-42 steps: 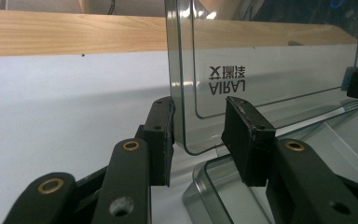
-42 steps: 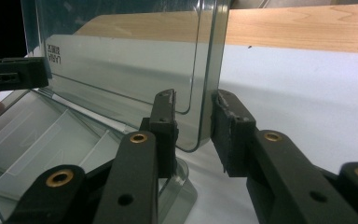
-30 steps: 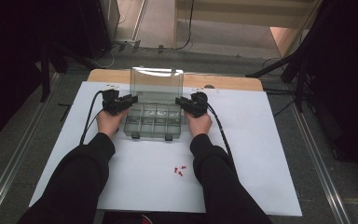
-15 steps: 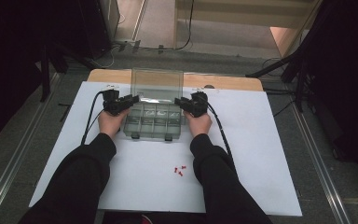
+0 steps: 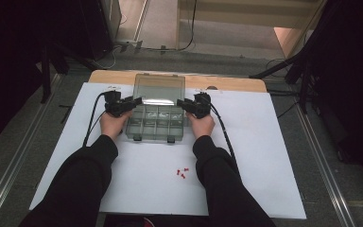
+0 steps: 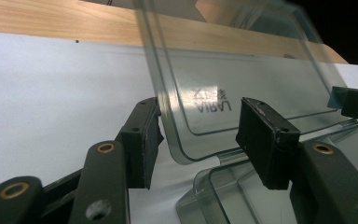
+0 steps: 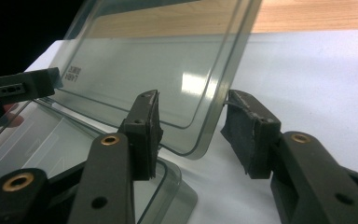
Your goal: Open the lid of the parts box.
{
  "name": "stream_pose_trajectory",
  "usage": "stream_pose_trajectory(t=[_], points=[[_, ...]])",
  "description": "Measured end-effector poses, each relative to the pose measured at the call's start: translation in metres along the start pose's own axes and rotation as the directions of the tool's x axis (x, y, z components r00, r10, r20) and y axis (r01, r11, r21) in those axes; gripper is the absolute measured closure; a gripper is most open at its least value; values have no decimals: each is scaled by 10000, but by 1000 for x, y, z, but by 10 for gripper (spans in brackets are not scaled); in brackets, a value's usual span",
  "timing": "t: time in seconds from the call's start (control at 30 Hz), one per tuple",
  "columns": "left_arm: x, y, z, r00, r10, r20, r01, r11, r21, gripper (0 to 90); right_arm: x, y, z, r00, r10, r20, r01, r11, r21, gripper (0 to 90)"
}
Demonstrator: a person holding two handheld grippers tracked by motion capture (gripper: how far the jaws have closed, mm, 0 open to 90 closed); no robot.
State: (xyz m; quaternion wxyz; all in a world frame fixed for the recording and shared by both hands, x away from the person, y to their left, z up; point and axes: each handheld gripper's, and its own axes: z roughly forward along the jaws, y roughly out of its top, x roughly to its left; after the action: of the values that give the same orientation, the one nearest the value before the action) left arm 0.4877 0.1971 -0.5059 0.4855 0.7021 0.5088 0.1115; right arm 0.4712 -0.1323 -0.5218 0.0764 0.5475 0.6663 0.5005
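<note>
Lid point(image 5: 160, 88) of clear compartment box point(image 5: 155, 124): raised, mid-table | left gripper point(image 5: 133, 101): jaws just opening, lid's corner between, pads apart | right gripper point(image 5: 185, 104): jaws just opening, straddling opposite lid edge, unclamped

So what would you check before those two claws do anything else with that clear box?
1. Lid stands up, open: ok.
2. Left claw has just been opening; lid edge between its pads, not pinched: ok.
3. Right claw has just been opening; lid edge between its pads, free: ok.
4. Box flat on the white sheet: ok.
5. Red bits lie apart from the box: ok.
6. Lid stays up unaided: cannot tell.
</note>
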Motion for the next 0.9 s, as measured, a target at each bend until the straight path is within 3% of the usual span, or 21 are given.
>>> stream_pose_trajectory(t=[0.3,0.53,0.7,0.83,0.9], points=[[0,0,0,10000,-8,28,8,10000,4,473,0,0,0,10000,-8,23,8,10000,5,560],[-1,0,1,9998,157,115,-157,9999,-30,419,0,0,0,10000,-6,19,6,10000,26,551],[-4,0,1,9994,334,84,-334,9994,-8,370,0,0,0,10000,-48,6,48,10000,-8,498],[-8,3,-1,9982,596,13,-596,9981,135,347,3,1,-2,9992,-379,90,378,9993,30,461],[-8,5,-3,9985,534,114,-534,9985,67,346,6,2,-4,9990,-453,17,453,9990,26,449]])
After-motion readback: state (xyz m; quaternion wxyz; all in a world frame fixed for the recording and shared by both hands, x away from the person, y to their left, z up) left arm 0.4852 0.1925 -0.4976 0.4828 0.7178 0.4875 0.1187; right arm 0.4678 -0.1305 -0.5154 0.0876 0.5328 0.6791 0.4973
